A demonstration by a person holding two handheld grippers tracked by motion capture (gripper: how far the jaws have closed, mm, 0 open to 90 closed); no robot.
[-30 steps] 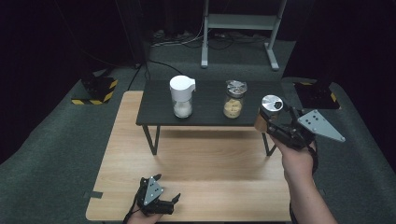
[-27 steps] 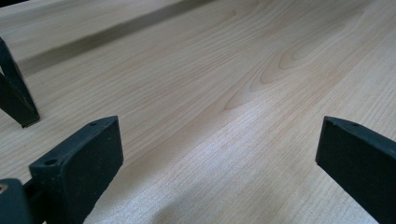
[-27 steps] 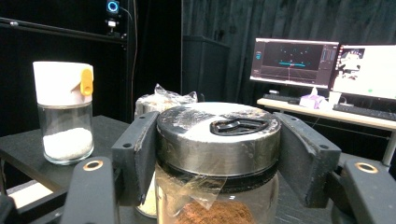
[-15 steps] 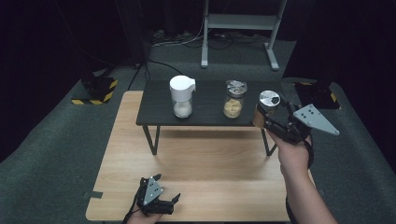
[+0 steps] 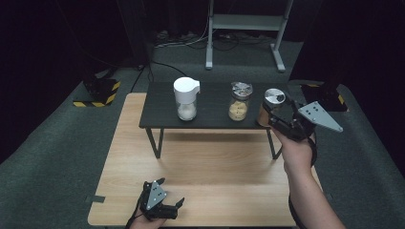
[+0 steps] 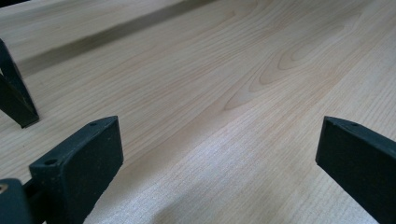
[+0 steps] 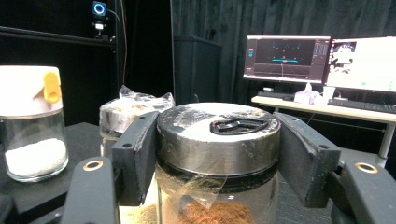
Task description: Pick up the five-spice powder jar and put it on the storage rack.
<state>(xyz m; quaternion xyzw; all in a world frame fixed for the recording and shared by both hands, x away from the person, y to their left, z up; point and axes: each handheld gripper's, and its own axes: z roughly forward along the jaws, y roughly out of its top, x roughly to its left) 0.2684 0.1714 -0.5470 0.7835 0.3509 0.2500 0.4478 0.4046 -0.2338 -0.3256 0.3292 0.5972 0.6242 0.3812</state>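
My right gripper [image 5: 279,112] is shut on the metal lid of a glass jar [image 5: 272,102] at the right end of the low black table [image 5: 162,117]. In the right gripper view the jaws press both sides of that jar's lid [image 7: 218,135], with brown powder below; the gripper [image 7: 218,154] is level. Whether the jar rests on the table I cannot tell. A white-lidded jar of white powder [image 5: 186,98] [image 7: 30,123] and a plastic-wrapped jar [image 5: 239,101] [image 7: 128,112] stand on the black table. My left gripper [image 5: 160,202] [image 6: 219,154] lies open on the wooden table [image 5: 215,171], nothing between its fingers [image 6: 79,163].
The black table stands on the wooden table's far half; one of its legs [image 6: 14,98] is near the left gripper. Grey carpet surrounds the tables. A yellow-and-black striped base [image 5: 98,90] sits at the far left. A desk with monitors [image 7: 287,58] is beyond the jar.
My right gripper, with the metal-lidded jar in it, has shifted slightly left and farther toward the black table. The left gripper has stayed still.
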